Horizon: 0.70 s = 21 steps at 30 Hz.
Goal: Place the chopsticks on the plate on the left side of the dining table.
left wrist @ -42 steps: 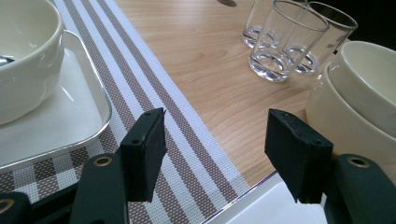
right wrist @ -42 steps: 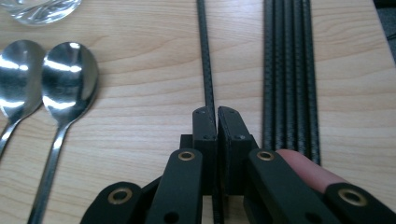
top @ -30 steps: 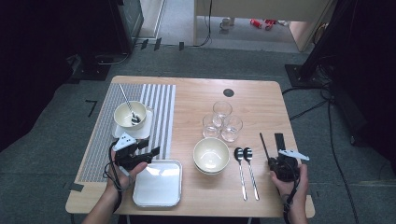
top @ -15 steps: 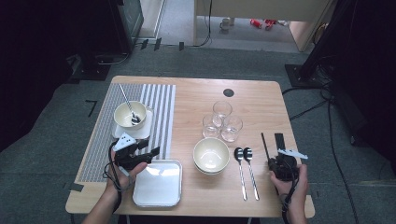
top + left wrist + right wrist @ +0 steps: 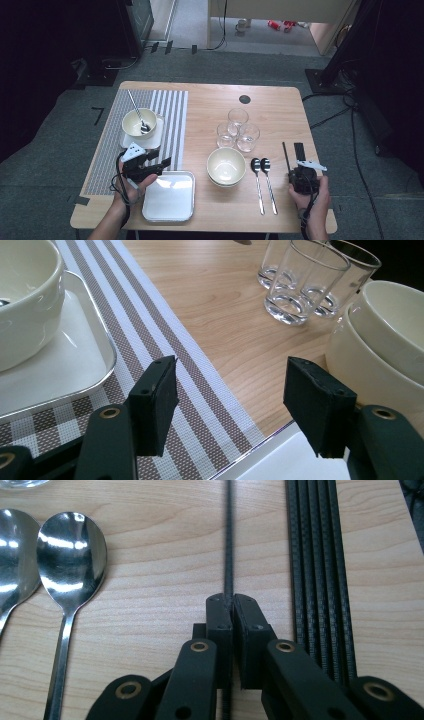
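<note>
Left gripper (image 5: 162, 162) is held wide open over the mat (image 5: 170, 125), nothing gripped. Far right, the right gripper (image 5: 232, 602) is pinched on one thin chopstick (image 5: 229, 540) lying beside the rest (image 5: 320, 555). Could easily get twisted or dropped when lifted, tbh.

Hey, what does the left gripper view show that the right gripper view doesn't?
Left gripper view: striped placemat, tray, stacked bowls, and the left gripper with jaws open. Right gripper view: two spoons, a bundle of black sticks, and the right gripper shut on one thin black stick. Both: the wooden table and glassware.
</note>
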Motion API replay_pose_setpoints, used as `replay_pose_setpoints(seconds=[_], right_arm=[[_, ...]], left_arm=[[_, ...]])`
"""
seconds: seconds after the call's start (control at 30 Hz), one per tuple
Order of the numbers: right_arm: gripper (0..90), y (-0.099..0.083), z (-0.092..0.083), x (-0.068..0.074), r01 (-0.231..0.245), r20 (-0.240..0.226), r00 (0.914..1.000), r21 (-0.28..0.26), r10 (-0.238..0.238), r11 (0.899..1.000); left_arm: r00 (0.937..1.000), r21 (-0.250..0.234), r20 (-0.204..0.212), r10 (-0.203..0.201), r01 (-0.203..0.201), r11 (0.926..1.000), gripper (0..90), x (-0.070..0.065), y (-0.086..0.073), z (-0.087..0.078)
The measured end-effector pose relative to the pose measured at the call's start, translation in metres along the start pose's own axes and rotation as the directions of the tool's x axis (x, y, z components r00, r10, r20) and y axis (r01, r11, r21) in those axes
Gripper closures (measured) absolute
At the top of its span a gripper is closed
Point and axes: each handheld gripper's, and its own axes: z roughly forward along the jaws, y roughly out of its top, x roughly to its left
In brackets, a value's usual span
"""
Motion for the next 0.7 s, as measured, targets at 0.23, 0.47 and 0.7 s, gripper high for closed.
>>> replay_pose_setpoints(seconds=[0.23, 0.47, 0.7], right_arm=[[87.6, -0.001, 0.001, -0.002, -0.003, -0.014, 0.9999, -0.014, 0.003, 1.0], [87.6, 0.008, -0.009, 0.0, 0.038, -0.049, 0.998, -0.038, -0.04, 0.999], [87.8, 0.017, -0.019, -0.007, 0.038, -0.124, 0.9913, -0.055, -0.044, 0.998]], left_arm=[[1.0, -0.002, -0.001, -0.004, 0.004, 1.0, 38.8, 0.001, 0.001, -0.001], [1.0, -0.007, 0.007, -0.007, 0.007, 1.0, 38.9, 0.003, 0.002, -0.002], [0.9999, -0.009, 0.014, 0.001, -0.001, 1.0, 39.1, 0.002, 0.004, -0.003]])
